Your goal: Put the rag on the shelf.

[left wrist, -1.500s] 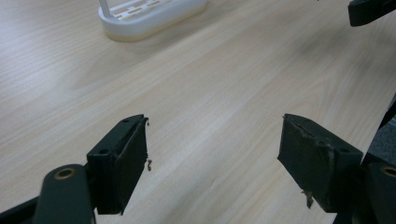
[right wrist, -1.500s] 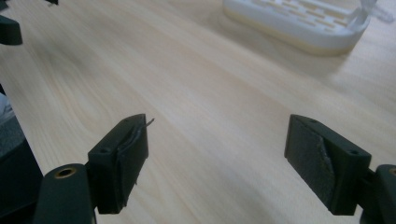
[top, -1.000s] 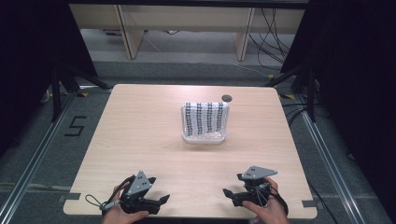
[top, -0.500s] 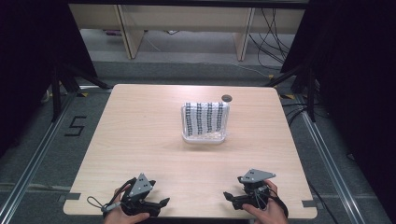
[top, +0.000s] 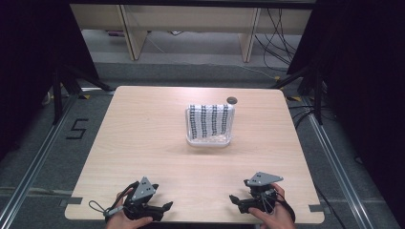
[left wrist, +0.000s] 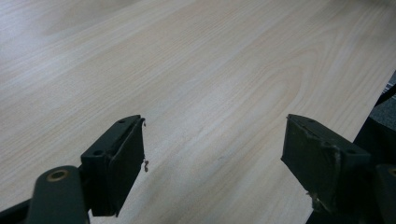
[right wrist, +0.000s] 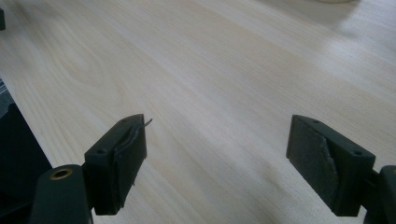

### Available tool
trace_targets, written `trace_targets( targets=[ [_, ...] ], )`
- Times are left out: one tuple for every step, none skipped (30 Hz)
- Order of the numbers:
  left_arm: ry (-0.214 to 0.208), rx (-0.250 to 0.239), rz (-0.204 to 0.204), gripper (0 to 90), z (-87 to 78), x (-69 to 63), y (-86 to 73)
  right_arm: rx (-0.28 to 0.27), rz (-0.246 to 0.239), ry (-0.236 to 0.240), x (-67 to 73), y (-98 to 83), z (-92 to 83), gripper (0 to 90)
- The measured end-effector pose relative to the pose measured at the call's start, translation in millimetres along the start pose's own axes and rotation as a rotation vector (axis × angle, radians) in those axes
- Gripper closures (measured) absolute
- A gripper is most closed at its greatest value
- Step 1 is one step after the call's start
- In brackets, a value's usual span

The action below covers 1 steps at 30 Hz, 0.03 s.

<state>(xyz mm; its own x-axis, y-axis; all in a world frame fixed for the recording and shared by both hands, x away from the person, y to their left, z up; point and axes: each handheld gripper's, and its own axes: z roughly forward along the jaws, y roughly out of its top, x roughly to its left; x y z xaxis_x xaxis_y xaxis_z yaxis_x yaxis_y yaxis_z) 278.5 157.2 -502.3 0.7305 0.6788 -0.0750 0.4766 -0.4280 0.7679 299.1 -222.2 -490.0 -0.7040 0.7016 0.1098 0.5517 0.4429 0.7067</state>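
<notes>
Near edge of the table (top: 143, 143): two hands, one gripper each. Left gripper (top: 165, 206) sits by the near left corner, low over the wood, jaws pointing inward toward the middle of the near edge. In the left gripper view the left gripper (left wrist: 212, 163) has jaws spread wide, nothing between them, just bare wood grain underneath. Cable loops off its left side past the table edge. Right gripper (top: 232, 199) sits toward the near right corner, jaws pointing inward too, facing the left one, well apart from it. In the right gripper view the right gripper (right wrist: 217, 158) also has jaws spread wide, nothing held, pads look scuffed. Grey three-cornered plates on top of both.

Middle of the table is bare wood. Past the centre, toward the far edge and slightly right: a clear tray (top: 210, 140) with a white cloth with dark dotted stripes (top: 210, 120) standing up in it. Well apart from both grippers. Just behind it, close to the far edge, a small dark round thing (top: 232, 100), too small to tell what.
</notes>
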Motion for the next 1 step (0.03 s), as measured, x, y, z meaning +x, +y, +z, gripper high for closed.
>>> trace_targets(
  targets=[
    [0.0, 0.0, 0.0, 20.2, 0.0, 0.0, 0.0, -0.001, 0.008, -0.012, 0.1, -0.2, -0.9, 21.3]
  ],
)
